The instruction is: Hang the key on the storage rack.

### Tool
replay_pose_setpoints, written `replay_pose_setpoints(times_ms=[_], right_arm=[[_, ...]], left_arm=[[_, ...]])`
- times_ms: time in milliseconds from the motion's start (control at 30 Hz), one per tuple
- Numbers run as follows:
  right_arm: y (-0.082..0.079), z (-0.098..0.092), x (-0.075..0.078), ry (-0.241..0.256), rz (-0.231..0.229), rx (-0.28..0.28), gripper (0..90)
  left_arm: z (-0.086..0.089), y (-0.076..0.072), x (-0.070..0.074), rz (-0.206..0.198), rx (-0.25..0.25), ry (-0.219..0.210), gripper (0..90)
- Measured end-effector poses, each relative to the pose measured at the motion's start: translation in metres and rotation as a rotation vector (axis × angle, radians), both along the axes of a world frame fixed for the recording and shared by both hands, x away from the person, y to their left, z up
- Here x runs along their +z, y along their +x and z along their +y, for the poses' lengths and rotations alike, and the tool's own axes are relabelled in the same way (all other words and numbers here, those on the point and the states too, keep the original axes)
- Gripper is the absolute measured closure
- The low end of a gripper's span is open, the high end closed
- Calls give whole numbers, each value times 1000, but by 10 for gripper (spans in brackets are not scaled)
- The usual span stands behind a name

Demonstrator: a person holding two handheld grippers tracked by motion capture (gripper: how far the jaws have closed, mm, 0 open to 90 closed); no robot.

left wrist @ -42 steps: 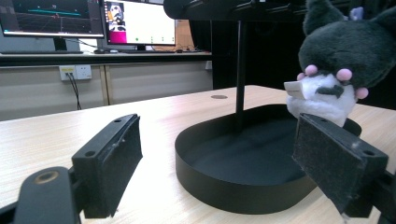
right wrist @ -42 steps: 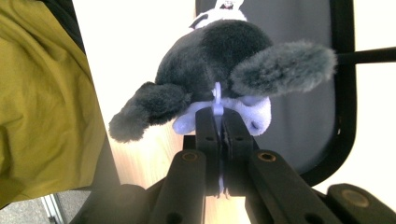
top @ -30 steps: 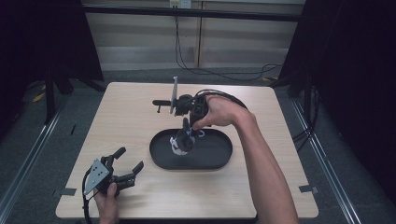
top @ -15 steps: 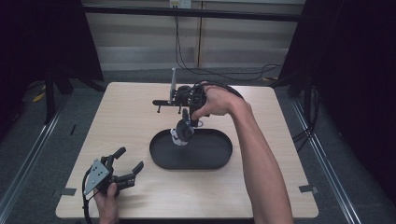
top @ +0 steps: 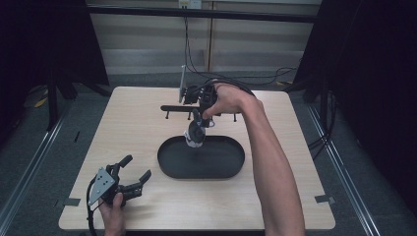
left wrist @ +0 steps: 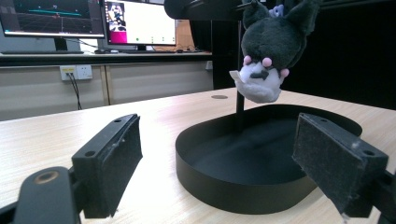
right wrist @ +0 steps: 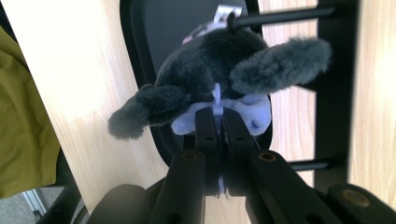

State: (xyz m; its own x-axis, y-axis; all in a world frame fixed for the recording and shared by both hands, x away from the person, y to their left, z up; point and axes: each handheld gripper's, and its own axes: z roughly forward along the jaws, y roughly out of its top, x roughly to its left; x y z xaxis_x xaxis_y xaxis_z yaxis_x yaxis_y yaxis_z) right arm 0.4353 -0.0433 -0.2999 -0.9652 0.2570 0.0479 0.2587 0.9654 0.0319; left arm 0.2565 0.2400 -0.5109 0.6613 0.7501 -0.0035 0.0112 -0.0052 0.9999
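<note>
Right gripper [top: 200,119] clamps plush toy [top: 194,134] by its loop above black tray [top: 169,164]; left gripper [top: 129,175] gapes, idle.

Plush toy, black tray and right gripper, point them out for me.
plush toy [left wrist: 264,51], left gripper view, its dark head.
black tray [top: 169,166], high view, left rim.
right gripper [right wrist: 218,122], right gripper view, between its fingertips.

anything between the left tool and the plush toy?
Bare tabletop, then the black tray's near wall; the plush toy hangs over the tray. Left tool sits apart, seen from high view.
</note>
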Motion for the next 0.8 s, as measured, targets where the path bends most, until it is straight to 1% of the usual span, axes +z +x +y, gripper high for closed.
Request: replay_pose_setpoints(times_ms=[133,233,333,400,433,500,567,800], right_arm=[[5,1,-1,9,-9,-1,868],[8,0,-4,7,2,1,867],[10,0,-3,5,3,7,866],[10,-1,-1,1,-12,12,866],[10,-1,-1,1,-12,12,866],[11,-3,1,13,-20,6,866],[12,-3,2,6,-30,3,865],[17,-2,-5,8,-33,4,865]], left_arm=[[0,0,0,0,0,-3,152],[0,0,0,0,0,0,152],[0,0,0,0,0,-3,152],[0,0,0,-1,-2,-4,152],[0,0,0,-1,-2,-4,152],[0,0,0,-1,-2,-3,152],[0,0,0,0,-1,-3,152],[0,0,0,-2,-2,-4,152]])
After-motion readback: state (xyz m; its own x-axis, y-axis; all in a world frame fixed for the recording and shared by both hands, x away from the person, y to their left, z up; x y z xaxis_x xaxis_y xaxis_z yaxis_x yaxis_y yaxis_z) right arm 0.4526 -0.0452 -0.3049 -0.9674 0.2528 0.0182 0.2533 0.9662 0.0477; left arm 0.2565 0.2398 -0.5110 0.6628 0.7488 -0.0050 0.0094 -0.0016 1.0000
